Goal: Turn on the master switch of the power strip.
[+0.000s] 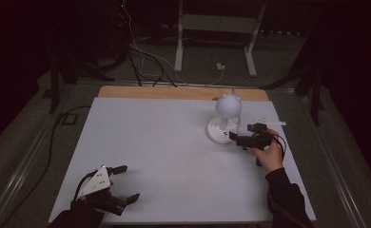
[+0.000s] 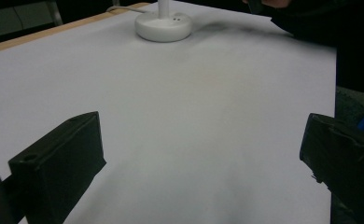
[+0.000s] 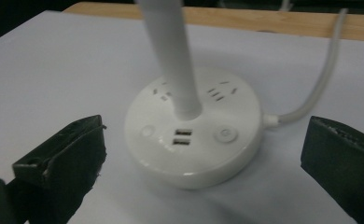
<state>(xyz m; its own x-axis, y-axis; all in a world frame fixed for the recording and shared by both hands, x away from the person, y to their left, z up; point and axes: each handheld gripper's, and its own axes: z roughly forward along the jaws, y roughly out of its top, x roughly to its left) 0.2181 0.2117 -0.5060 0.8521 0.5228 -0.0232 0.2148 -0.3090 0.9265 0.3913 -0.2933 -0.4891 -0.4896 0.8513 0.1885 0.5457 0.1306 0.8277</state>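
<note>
A white desk lamp stands at the back right of the white table. It has a round base and a globe head. In the right gripper view the base carries sockets, two USB ports and a round button; the stem rises from its middle. My right gripper is open just short of the base, jaws standing either side of it without touching. My left gripper rests open near the front left corner, nothing between its jaws. It looks toward the far lamp base.
The lamp's white cord runs off the base toward the wooden back edge. A flat white strip lies right of the lamp. A white stand and loose cables sit on the dark floor beyond the table.
</note>
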